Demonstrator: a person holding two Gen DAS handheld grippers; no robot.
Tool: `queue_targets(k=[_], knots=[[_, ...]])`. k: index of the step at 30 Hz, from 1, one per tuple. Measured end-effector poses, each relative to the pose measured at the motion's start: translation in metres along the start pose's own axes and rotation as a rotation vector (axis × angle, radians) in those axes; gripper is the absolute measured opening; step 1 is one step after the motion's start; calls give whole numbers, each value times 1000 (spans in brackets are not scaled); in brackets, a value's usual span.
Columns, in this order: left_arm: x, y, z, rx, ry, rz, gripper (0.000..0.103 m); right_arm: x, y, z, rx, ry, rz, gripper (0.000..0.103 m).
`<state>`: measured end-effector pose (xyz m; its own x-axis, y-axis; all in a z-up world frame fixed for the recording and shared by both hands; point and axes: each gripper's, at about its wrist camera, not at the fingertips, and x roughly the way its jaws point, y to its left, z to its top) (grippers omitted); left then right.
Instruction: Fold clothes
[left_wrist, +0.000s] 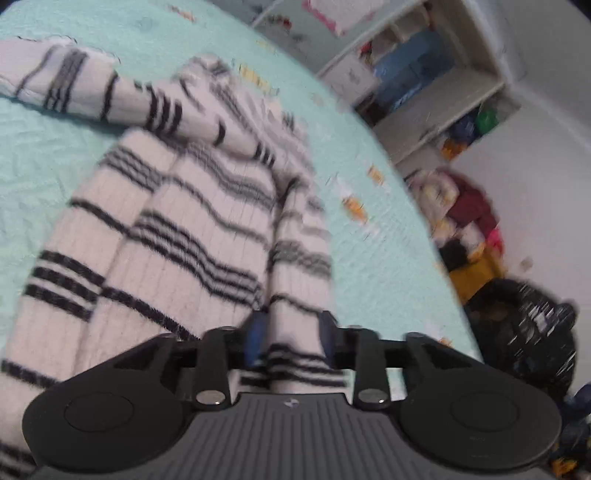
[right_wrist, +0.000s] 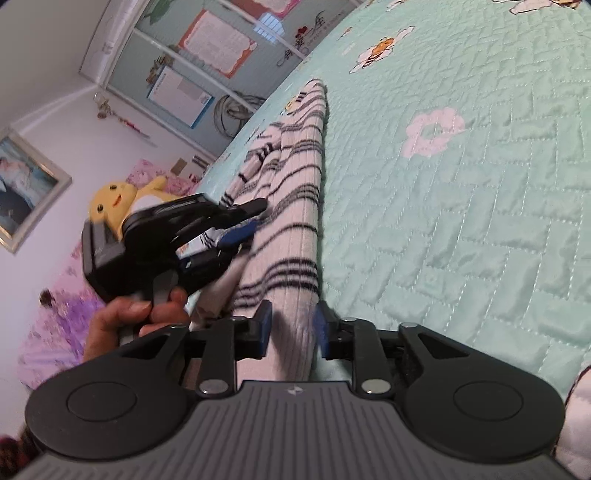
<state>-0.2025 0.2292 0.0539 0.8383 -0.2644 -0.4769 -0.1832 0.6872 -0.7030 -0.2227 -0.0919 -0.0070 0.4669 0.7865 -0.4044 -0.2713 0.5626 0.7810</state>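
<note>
The left tongs (left_wrist: 291, 341) sit closest in the left view, with a bunch of the striped sweater (left_wrist: 177, 221) between the blue pads. The picture is blurry, so I cannot tell if the pads pinch the knit or just sit beside it. The right tongs (right_wrist: 291, 326) have the sweater's folded edge between them too, but I can see small gaps beside the pads, so they look open. Farther off, the sweater lies part folded on the green bed cover (right_wrist: 461, 206), with one sleeve (left_wrist: 74, 88) stretched out sideways. I think the soft knit could slip out if a hand pulls now. Then the fold would flop open or bunch up.
</note>
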Motion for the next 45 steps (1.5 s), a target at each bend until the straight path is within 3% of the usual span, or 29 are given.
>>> queue_targets(k=[3,8,12,16,21,22,24,25,26,30,34,37,39,40,45], knots=[[-33,11,12,-32,-111,-24,52,0,-1,15,23,-31,19,32],[-60,69,45,-213,-248,154,61,23,3,57,41,-90,33,32],[-63,127,69,-432,-320,209,62,58,8,93,27,-114,41,31],[-58,152,84,-487,-374,200,66,87,8,110,43,-118,39,31],[-39,143,93,-480,-441,179,74,111,1,117,92,-113,36,31],[-36,143,95,-486,-449,173,72,114,-1,119,100,-117,29,31],[-30,147,99,-510,-450,158,50,120,-4,126,104,-129,15,31],[-28,151,100,-527,-441,147,9,124,-4,131,98,-132,2,31],[-26,155,102,-545,-433,137,5,128,-4,137,92,-135,-10,31],[-47,146,105,-447,-509,109,5,142,-3,162,77,-153,-22,31],[-56,130,105,-342,-536,108,5,163,3,185,55,-169,-6,31],[-54,130,107,-299,-550,136,5,194,4,189,-9,-105,-54,31],[-43,134,114,-294,-527,139,5,214,4,183,-109,-66,-96,21],[-40,134,118,-286,-509,128,5,220,5,180,-164,-57,-116,12],[-37,100,152,-156,-502,6,5,212,21,183,-233,-74,-146,15]])
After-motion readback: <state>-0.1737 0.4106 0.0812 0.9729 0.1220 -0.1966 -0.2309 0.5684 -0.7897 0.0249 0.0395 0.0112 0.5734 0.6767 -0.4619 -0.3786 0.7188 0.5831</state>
